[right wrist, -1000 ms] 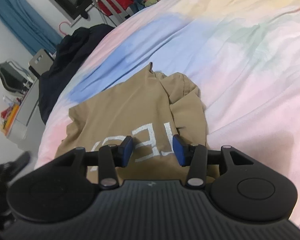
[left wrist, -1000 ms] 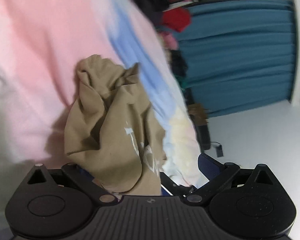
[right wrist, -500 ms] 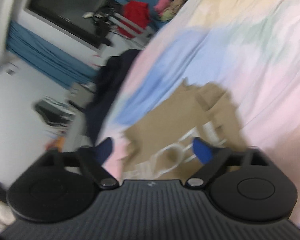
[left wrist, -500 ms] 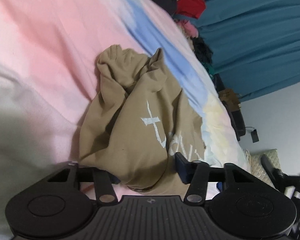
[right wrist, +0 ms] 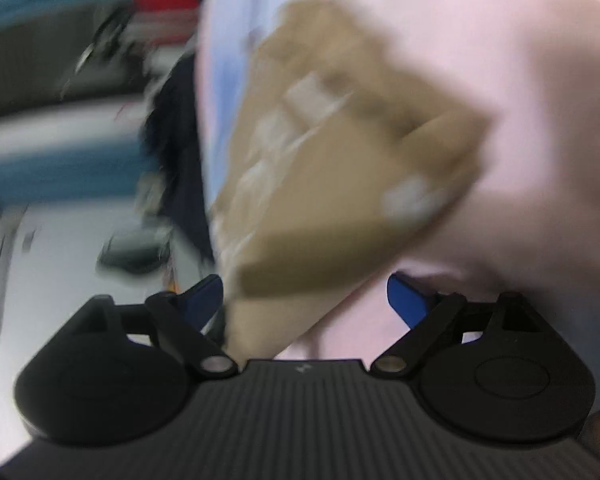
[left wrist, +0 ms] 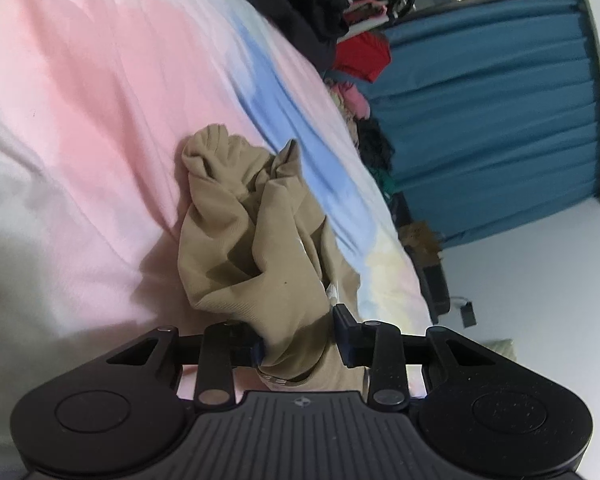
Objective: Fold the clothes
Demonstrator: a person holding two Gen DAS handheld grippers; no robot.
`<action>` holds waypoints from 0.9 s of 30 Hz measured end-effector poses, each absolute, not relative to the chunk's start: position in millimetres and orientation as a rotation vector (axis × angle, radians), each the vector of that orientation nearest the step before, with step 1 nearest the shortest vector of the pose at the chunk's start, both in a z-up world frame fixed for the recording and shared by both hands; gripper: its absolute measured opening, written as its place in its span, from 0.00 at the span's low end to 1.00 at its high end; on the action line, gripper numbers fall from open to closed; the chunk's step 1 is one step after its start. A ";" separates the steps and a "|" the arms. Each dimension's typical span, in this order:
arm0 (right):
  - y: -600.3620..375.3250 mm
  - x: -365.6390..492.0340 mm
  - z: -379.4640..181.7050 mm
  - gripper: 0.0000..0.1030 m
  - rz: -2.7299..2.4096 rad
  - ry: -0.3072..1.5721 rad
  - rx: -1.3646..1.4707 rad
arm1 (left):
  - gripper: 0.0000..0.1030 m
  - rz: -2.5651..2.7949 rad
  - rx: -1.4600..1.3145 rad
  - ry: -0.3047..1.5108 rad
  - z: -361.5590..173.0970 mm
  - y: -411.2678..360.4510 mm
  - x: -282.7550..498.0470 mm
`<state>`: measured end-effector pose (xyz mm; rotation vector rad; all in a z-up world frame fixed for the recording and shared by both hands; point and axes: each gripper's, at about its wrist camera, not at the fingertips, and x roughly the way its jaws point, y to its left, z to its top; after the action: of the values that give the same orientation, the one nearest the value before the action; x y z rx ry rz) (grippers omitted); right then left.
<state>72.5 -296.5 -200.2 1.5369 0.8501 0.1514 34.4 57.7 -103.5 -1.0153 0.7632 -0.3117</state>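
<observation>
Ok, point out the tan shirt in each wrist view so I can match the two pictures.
Left wrist view: the tan shirt lies bunched at centre on the pastel bedsheet, its near end between the closing pads of the left gripper.
Right wrist view: blurred, centre, running down toward the right gripper, whose pads stand clear of it.
Shared landmark: the red garment before the blue curtain.

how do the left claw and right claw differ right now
The left claw has a bunch of the tan shirt between narrow jaws that are closing on it; the right claw stands wide, jaws closing a little, pads apart from the shirt's edge between them. The left view is sharp; the right is blurred. Both have blue pads and point at the same shirt on the pastel bedcover.
</observation>
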 end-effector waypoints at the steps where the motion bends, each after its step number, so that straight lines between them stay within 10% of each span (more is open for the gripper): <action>1: -298.6 72.2 -201.8 0.79 0.134 0.836 1.556 | 0.34 -0.313 -1.018 0.765 -104.1 55.8 36.5; 12: -287.3 70.2 -175.4 0.39 0.004 0.696 1.335 | 0.61 -0.323 -1.072 0.837 -118.9 52.7 54.2; 19: -291.4 55.0 -152.6 0.24 -0.039 0.601 1.252 | 0.33 -0.325 -0.933 0.819 -97.3 41.6 44.5; 27: -319.0 7.1 -78.3 0.23 -0.046 0.532 1.243 | 0.28 -0.402 -0.885 0.816 -1.4 -1.1 19.5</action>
<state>7.1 -319.0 -78.3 1.2428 0.5319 -0.0459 19.5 -1.1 -1.4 -0.8847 0.8165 -0.4023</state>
